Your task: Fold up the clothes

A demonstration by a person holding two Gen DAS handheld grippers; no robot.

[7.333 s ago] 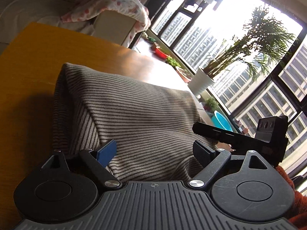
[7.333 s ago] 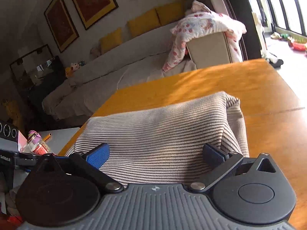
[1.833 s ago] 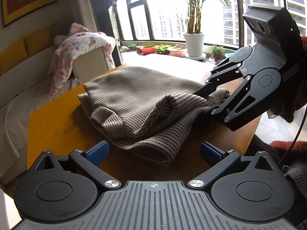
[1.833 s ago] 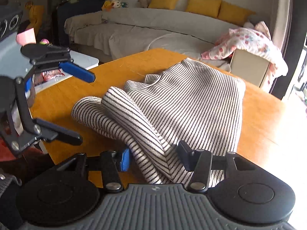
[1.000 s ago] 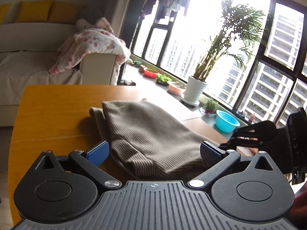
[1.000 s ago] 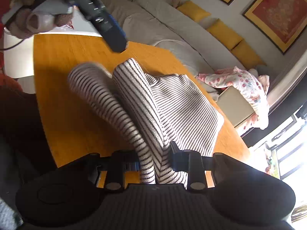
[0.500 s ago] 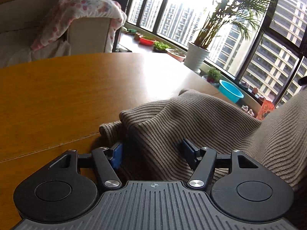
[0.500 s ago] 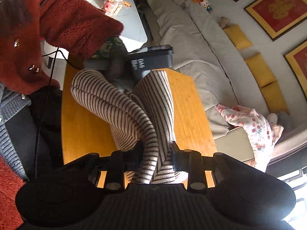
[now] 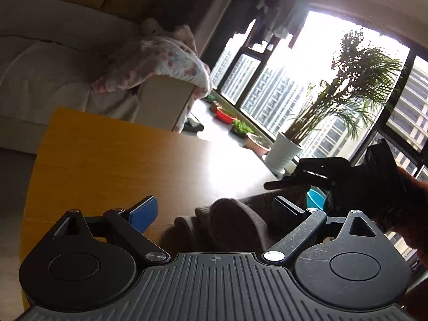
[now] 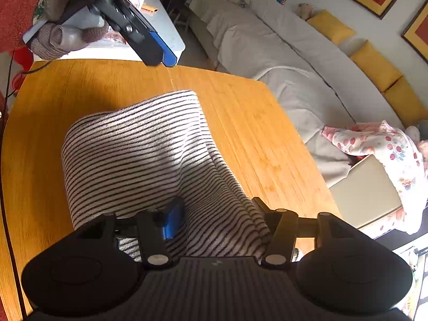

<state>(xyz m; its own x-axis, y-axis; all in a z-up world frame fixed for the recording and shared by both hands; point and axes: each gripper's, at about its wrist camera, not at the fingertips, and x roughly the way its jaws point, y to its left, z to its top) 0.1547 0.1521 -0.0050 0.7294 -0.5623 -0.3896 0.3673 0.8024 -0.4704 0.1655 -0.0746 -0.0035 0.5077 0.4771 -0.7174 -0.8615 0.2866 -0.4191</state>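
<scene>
The table (image 10: 256,123) carries the striped garment (image 10: 133,149), which lies folded across its middle and reaches toward the near edge. The right gripper (image 10: 218,214) has its fingers part closed on a bunched fold of the garment at that near end. The left gripper (image 9: 216,211) has its fingers spread wide with nothing pinched; the garment's rolled edge lies between and below them, near the table's window-side edge.
</scene>
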